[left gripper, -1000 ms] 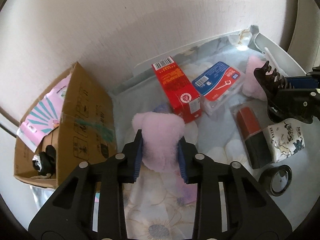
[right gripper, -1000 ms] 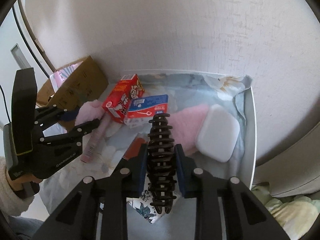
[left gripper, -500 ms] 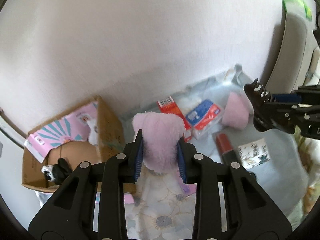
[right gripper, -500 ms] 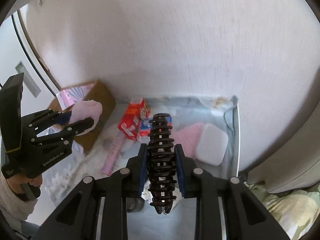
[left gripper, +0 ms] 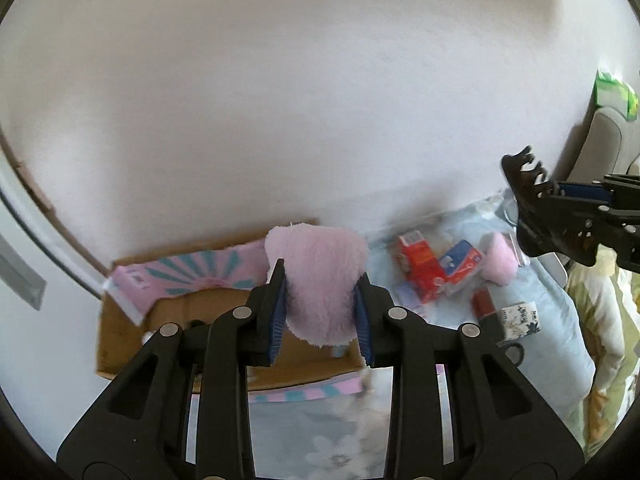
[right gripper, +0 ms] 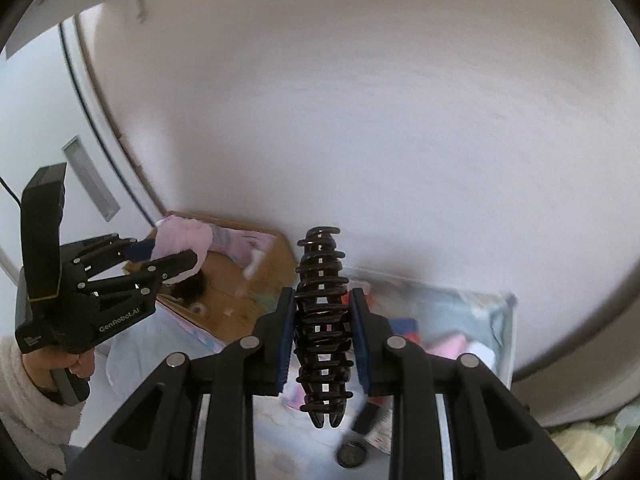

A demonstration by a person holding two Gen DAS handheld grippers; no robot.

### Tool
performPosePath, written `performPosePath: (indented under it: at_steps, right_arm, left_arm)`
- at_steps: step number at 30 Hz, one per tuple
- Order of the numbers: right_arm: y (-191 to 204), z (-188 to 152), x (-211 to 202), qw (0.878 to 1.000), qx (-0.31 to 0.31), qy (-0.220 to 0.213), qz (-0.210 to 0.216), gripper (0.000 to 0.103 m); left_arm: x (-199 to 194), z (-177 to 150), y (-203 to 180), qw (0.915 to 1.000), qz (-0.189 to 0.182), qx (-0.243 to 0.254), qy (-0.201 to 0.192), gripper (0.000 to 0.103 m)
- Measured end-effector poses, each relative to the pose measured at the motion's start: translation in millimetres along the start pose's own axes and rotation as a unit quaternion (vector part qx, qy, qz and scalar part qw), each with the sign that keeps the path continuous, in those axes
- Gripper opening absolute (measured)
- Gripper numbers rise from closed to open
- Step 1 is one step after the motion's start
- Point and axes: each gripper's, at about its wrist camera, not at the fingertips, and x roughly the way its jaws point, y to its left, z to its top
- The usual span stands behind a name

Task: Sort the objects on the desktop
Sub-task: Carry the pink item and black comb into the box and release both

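Note:
My left gripper [left gripper: 320, 300] is shut on a fluffy pink plush piece [left gripper: 318, 276] and holds it high above the open cardboard box [left gripper: 132, 332]. It also shows in the right wrist view [right gripper: 160, 258], with the pink plush piece [right gripper: 184, 240] over the box [right gripper: 240, 296]. My right gripper [right gripper: 322, 328] is shut on a black hair claw clip [right gripper: 322, 320], held high over the table. In the left wrist view the right gripper [left gripper: 548, 200] and the clip [left gripper: 524, 172] are at the far right.
On the floral tablecloth [left gripper: 552, 320] lie a red box [left gripper: 420, 264], a blue-lidded floss pick box [left gripper: 460, 260], a second pink plush piece [left gripper: 500, 260], a tissue pack [left gripper: 520, 318] and a black ring [right gripper: 352, 454]. A pink fan-print bag [left gripper: 192, 276] sits in the cardboard box. A wall is behind.
Both grippers rose well above the table with their objects. The left one moved left, so the pink plush piece is now over the cardboard box.

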Motion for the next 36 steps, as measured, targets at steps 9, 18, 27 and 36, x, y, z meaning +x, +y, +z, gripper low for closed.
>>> performPosePath:
  at_steps: [9,18,27,36]
  right_arm:
    - [86,34,49,0.998,-0.052,0.018,0.028,0.024]
    - [141,44,107,0.995,-0.062,0.057,0.056,0.024]
    - [166,40,154,0.989,-0.072,0.113,0.062,0.024]
    - [180,34,189,0.986,-0.071,0.145,0.051,0.024]
  left_arm:
    - [-12,-6,93,0.9995,0.015,-0.026,-0.005,0.027]
    - [4,-28,175,0.9964,0.045,-0.069,0.021,0.027]
    - [28,-48,211,0.9938,0.039,-0.094,0.044,0.027]
    - [47,-57,211,0.9939,0.022,-0.091,0.059,0.027]
